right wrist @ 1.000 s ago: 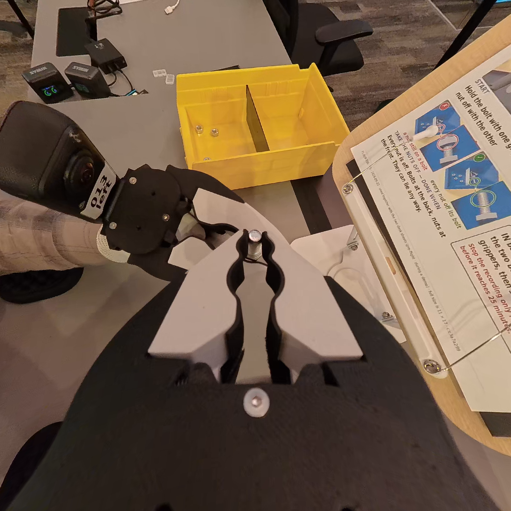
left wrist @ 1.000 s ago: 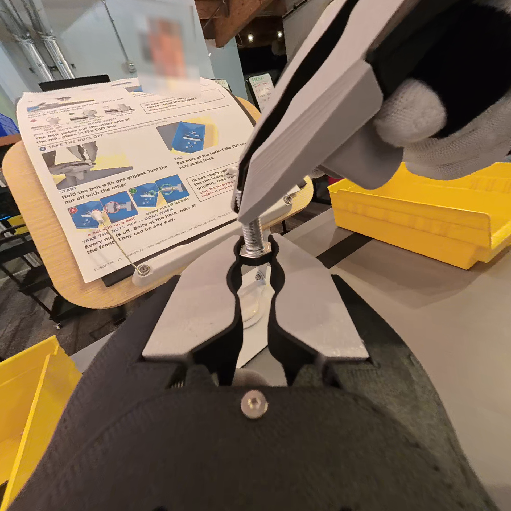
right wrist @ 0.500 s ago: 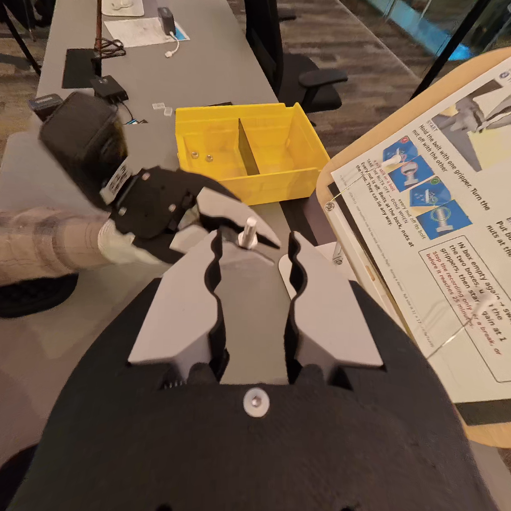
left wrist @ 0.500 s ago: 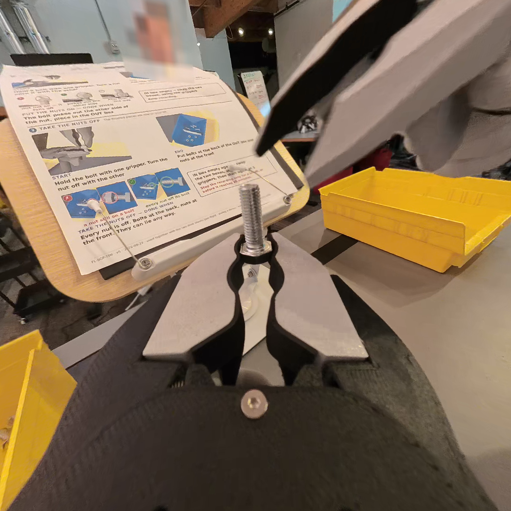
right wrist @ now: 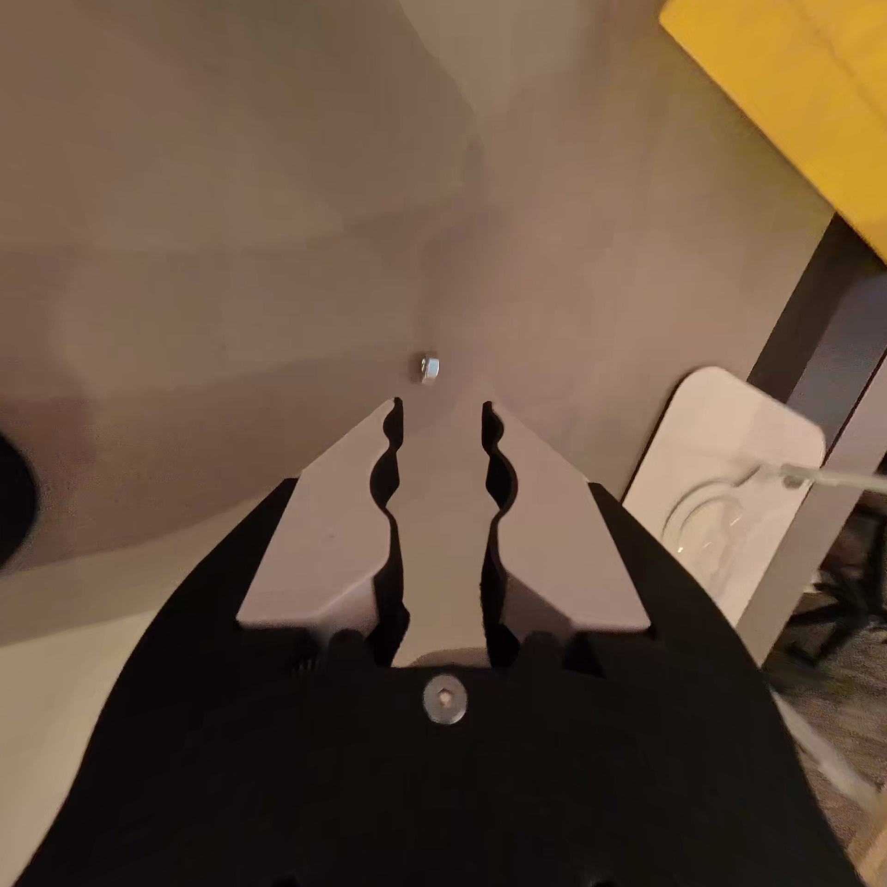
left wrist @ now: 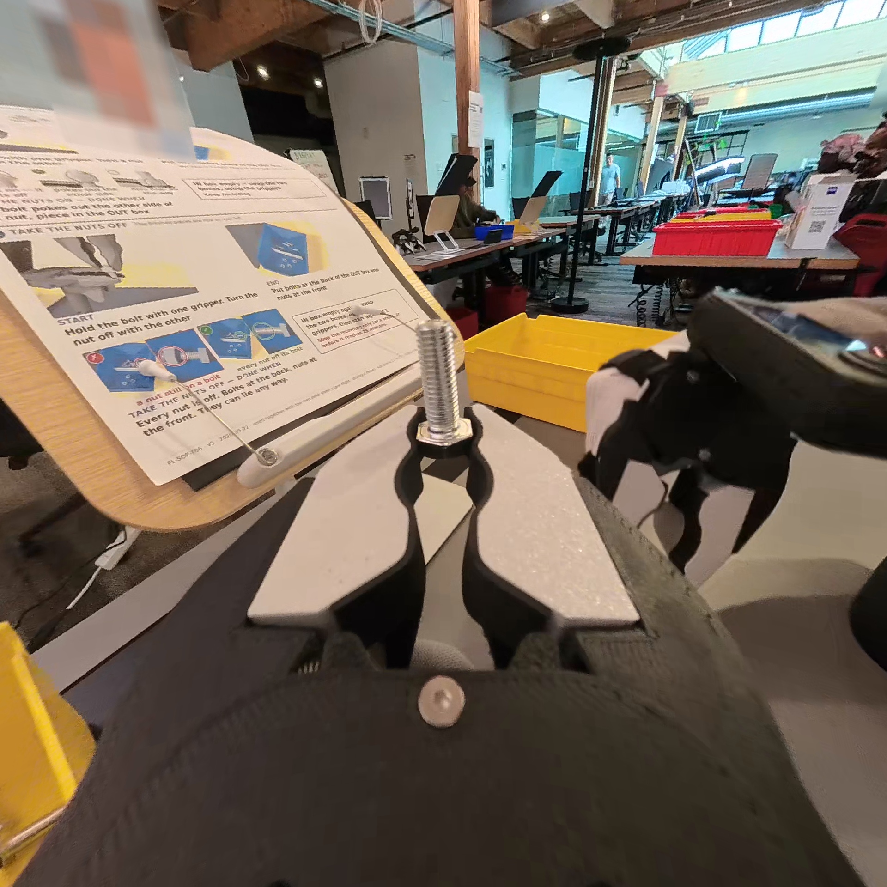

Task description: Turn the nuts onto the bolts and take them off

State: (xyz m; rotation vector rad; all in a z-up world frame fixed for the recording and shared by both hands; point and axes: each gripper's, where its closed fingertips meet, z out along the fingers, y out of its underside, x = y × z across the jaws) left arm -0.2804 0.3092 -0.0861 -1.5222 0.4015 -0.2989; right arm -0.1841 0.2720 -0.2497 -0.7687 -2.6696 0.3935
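My left gripper [left wrist: 444, 434] is shut on the hex head of a silver bolt [left wrist: 436, 369]. The bolt's bare threaded shaft stands upright above the fingertips, with no nut on it. My right gripper [right wrist: 440, 405] is open and empty and points down at the grey table [right wrist: 216, 240]. A small silver nut [right wrist: 428, 368] lies loose on the table just beyond its fingertips. In the left wrist view the right gripper [left wrist: 710, 432] shows blurred at the right, apart from the bolt.
A yellow bin [left wrist: 542, 365] stands behind the bolt, and its corner shows in the right wrist view [right wrist: 792, 96]. Another yellow bin [left wrist: 29, 720] is at the left edge. An instruction sheet on a wooden stand [left wrist: 192, 297] leans at the left; its white base [right wrist: 729, 480] sits on the table. Some 20 cm of space lies between my two pairs of fingers. My left tips are about 25 cm from the small silver nut [right wrist: 428, 368], my right tips only 6 cm.
My right gripper opened, let go of the bolt's upper end and swung down to the right toward the table. My left gripper kept its hold on the bolt.
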